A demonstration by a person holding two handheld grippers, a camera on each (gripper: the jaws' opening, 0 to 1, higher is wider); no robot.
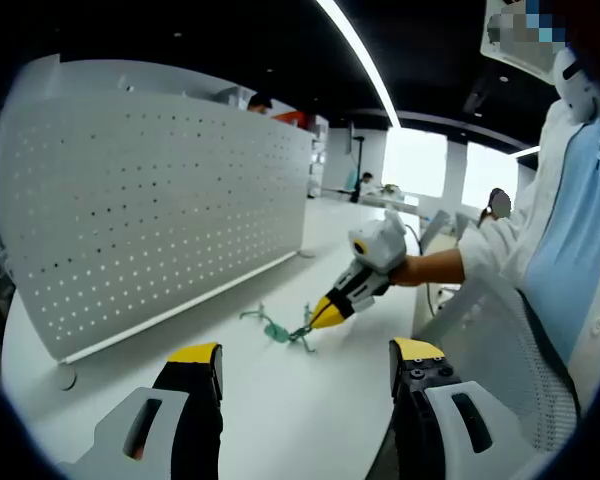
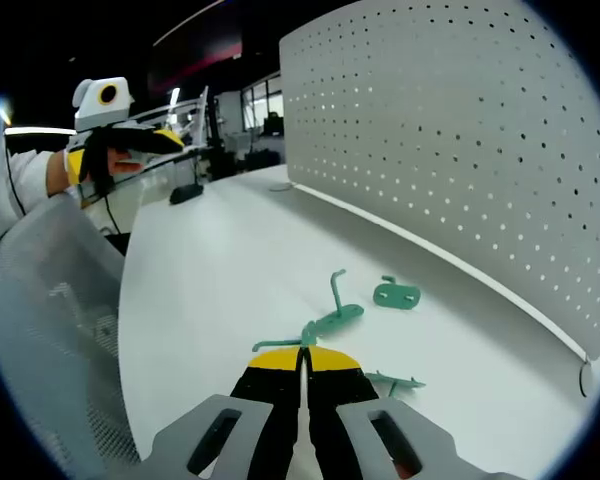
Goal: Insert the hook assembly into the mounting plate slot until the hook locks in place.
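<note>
Resting on the white table (image 2: 200,270), the green hook pieces (image 2: 332,318) lay near the perforated panel (image 2: 460,130). The right gripper (image 2: 302,358), jaws closed together, touched them, while the left gripper (image 1: 305,362) hung wide, holding nothing.

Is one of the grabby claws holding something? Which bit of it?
The right gripper is shut at the green hook pieces on the white table, seemingly pinching one end of a piece. The left gripper is open, holding nothing.
</note>
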